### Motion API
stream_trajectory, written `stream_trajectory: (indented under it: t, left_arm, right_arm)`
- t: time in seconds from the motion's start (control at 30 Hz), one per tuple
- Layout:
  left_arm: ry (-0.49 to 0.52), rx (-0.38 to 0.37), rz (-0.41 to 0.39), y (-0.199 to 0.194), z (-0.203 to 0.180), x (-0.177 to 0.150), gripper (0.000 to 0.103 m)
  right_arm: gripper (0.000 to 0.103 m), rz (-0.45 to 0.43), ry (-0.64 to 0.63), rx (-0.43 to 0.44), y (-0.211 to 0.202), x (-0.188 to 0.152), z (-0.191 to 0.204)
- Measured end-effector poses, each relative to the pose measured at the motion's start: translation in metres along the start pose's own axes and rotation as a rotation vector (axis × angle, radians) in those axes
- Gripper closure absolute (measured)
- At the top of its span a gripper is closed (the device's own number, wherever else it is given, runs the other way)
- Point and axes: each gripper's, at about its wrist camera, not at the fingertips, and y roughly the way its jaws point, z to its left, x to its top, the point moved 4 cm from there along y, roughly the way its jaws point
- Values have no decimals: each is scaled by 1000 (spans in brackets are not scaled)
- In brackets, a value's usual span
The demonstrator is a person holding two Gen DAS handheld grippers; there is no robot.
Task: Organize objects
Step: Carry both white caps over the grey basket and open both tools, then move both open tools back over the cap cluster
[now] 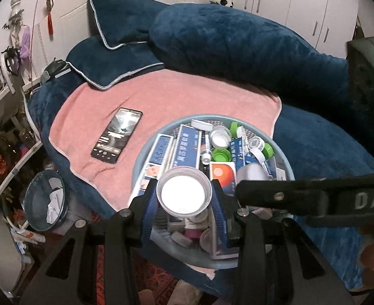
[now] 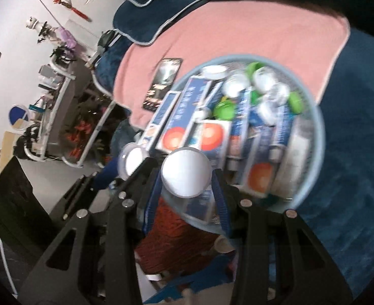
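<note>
Facing its round white end straight into each wrist camera, a small clear jar sits pinched between blue-padded fingers in both views, its axis running along the fingers toward the lens.

The left hand-held gripper [image 1: 184, 198] is closed on one jar [image 1: 183, 194], fingers [image 1: 150, 203] pressing its two sides. That jar hangs above the near edge of the basket [image 1: 146, 157], a round pale-blue tub resting on the pink towel [image 1: 187, 94] spread over the bed [image 1: 326, 137]. Inside the basket lie long blue boxes [image 1: 187, 147], their long sides pointing roughly from the near edge to the far edge, with an orange-and-white box [image 1: 222, 175], green caps [image 1: 221, 155] and small white jars toward the far right edge.

The right hand-held gripper [image 2: 187, 175] likewise grips a second jar [image 2: 185, 171], held over the basket's [image 2: 319, 137] near-left edge; this view is blurred, so contents show only as blue boxes and green spots. What appears to be the left gripper's jar shows just left of it [image 2: 132, 160].

A phone [image 1: 117, 135] lies screen-up on the towel, left of the basket and apart from it, long axis slanting toward the pillows [image 1: 115, 17] at the bed's head.
</note>
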Motion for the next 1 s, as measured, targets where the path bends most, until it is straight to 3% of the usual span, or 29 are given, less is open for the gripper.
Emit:
stream_trajectory:
  t: [0.13,0.2,0.37,0.53,0.57,0.63,0.77,0.83,0.9,1.0]
  left_arm:
    - [-15,12,-4,-4,10,-1,62]
    - [-23,5,-8,-5,11,-2,62]
    - [-15,-1,0,-5,9,-2,62]
    - [18,7,10,-1,-2,-3,60]
    - [21,10,10,0,-4,-4,57]
    - [14,16,10,0,-5,-3,26]
    - [-5,29,-21,-9,-6,2,17]
    - [-3,50,-38,-14,-7,6,6]
    - [5,76,-54,-19,-8,9,1]
    - [18,100,-54,-21,-12,12,1]
  right_arm:
    - [61,20,13,58,10,1,10]
    - [55,27,28,71,14,1,11]
    - [23,-19,37,21,-2,2,3]
    - [22,-82,56,-68,-19,5,-13]
    - [21,-91,53,-96,-21,6,-15]
    - [21,-102,47,-123,-26,6,-19]
    - [21,-113,52,-122,-33,5,-27]
    - [21,-120,60,-131,-38,5,-33]
    - [16,-127,72,-145,-44,4,-41]
    - [3,-141,76,-209,-55,1,-55]
